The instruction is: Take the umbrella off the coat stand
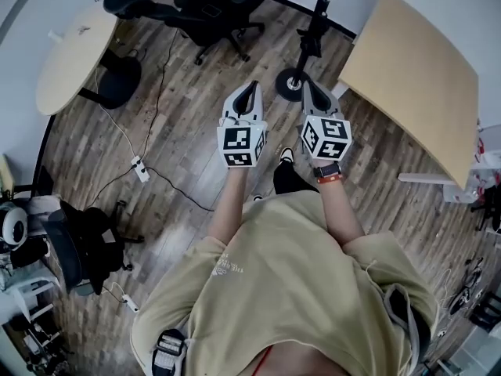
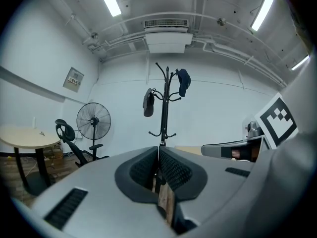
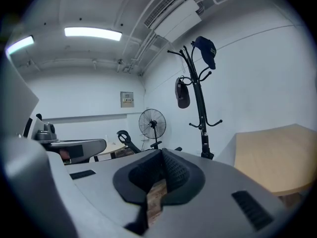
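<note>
The black coat stand (image 2: 165, 108) rises ahead of both grippers, its round base (image 1: 291, 84) on the wood floor just past my fingertips. A dark folded umbrella (image 2: 148, 102) hangs from a left hook, and a blue cap (image 2: 183, 81) sits on an upper right hook. In the right gripper view the coat stand (image 3: 199, 108) carries the umbrella (image 3: 182, 93) and the cap (image 3: 205, 49). My left gripper (image 1: 250, 87) and right gripper (image 1: 307, 84) are held side by side, level, short of the stand. The left gripper (image 2: 158, 150) and the right gripper (image 3: 161, 152) are both shut and hold nothing.
A pedestal fan (image 2: 93, 119), an office chair (image 2: 67, 133) and a round table (image 2: 25, 135) stand left of the stand. A large beige table (image 1: 415, 69) lies to the right. Black chairs (image 1: 211, 10) are behind, and a power strip (image 1: 141, 168) with cables lies on the floor.
</note>
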The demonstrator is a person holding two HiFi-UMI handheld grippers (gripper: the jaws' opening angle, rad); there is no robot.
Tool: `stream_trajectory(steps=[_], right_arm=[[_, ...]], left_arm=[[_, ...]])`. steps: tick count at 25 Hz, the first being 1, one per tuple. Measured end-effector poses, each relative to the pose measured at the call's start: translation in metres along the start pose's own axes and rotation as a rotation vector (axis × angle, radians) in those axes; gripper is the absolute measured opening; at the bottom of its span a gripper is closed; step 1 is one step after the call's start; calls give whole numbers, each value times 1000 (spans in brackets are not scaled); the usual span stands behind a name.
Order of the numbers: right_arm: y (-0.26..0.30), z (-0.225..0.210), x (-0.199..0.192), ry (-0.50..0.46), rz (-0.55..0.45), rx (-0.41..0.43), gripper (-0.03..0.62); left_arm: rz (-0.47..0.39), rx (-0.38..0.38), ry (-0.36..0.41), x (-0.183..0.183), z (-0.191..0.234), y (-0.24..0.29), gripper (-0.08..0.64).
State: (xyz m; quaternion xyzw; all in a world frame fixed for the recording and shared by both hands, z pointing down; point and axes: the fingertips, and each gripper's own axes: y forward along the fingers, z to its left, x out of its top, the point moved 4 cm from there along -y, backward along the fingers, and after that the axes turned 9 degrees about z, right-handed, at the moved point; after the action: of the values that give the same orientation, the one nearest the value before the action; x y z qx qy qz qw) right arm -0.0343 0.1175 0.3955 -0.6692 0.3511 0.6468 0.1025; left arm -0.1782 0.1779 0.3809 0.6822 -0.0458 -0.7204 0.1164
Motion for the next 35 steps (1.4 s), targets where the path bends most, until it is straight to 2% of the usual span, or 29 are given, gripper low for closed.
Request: stream_trajectory(steps=[7,19,25,30,35], right_arm=[[63,-73,31,60,-18,-36,0],[124,-161,57,58,2,-36,0],[141,-194,54,41,20,-56,0],[146,-204,43,40,46,-53,0],[160,-212,38,47,34,-60,3]], left_arm=[[18,-68,56,28,-15,103,25],[25,-111,79,47,-41,224,25],[42,-161,90,40,-62,261,25],[63,-190,72,27,-72,270,24],[46,-208,78,23,-70,289,25]])
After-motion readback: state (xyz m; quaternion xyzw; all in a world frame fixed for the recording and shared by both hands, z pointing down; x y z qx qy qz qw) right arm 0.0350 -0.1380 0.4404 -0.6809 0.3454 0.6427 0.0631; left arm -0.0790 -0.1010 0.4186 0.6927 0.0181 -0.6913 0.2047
